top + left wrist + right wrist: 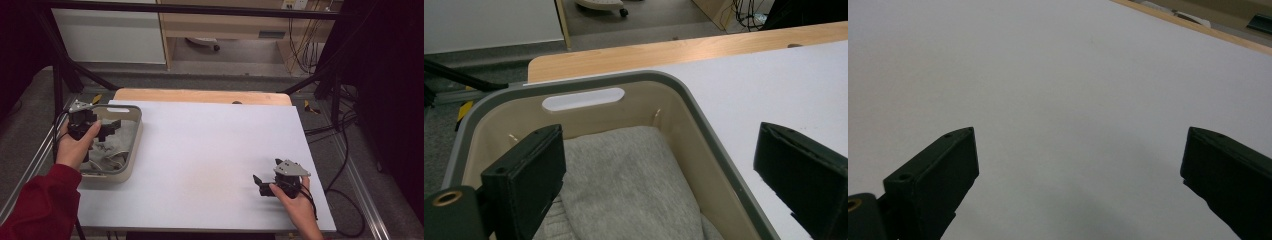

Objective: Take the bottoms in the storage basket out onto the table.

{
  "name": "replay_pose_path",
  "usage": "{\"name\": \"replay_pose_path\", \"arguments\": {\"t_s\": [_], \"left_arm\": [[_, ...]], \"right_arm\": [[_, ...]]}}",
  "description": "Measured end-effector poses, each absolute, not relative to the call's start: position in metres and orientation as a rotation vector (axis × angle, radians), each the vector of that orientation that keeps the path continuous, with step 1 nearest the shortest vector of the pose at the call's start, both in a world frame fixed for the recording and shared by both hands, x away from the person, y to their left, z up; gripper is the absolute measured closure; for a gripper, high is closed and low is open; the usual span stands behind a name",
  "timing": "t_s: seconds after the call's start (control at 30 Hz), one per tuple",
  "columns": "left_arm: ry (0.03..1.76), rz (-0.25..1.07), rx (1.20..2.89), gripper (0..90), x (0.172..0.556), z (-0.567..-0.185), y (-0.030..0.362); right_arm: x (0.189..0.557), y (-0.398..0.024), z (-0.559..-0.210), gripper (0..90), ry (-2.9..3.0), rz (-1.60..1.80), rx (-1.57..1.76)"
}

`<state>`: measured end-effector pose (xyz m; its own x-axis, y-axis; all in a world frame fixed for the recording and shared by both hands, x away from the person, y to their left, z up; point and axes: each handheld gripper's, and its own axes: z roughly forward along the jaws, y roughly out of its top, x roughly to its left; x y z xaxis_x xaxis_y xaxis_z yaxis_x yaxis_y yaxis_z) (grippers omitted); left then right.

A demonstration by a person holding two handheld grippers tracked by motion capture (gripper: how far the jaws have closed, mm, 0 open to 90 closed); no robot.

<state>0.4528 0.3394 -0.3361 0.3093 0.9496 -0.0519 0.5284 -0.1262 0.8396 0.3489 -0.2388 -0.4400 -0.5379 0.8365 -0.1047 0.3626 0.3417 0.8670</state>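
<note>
A beige basket (135,131) with a grey rim stands at the table's left edge and holds grey cloth (117,145). My left gripper (111,126) hovers open over the basket, nothing between its jaws. In the left gripper view the grey cloth (624,185) lies in the basket (684,120) below the spread jaws, and the left gripper (674,175) straddles the basket's right wall. My right gripper (260,184) rests low over the white sheet at the front right, open and empty. The right gripper (1078,175) faces bare white sheet (1058,80).
A white sheet (210,150) covers most of the wooden table (200,95). Black frame bars (65,70) stand at the far corners, and cables (345,150) trail off the right side. A red sleeve (40,205) enters at the bottom left.
</note>
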Motion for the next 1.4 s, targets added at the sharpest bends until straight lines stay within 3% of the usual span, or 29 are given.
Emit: {"name": "replay_pose_path", "arguments": {"t_s": [0.33, 0.67, 1.4], "left_arm": [[1.413, 0.656, 1.794, 6.7, 0.469, -0.35, 0.352], [1.496, 0.564, 1.838, 8.9, 0.495, -0.374, 0.362], [1.602, 0.518, 1.917, 12.3, 0.505, -0.403, 0.368]], "right_arm": [[0.349, -0.237, -0.441, 2.5, 2.081, 1.118, 1.028], [0.349, -0.236, -0.442, 2.5, 2.097, 1.101, 1.011], [0.35, -0.232, -0.445, 2.4, 2.135, 1.091, 0.996]]}}
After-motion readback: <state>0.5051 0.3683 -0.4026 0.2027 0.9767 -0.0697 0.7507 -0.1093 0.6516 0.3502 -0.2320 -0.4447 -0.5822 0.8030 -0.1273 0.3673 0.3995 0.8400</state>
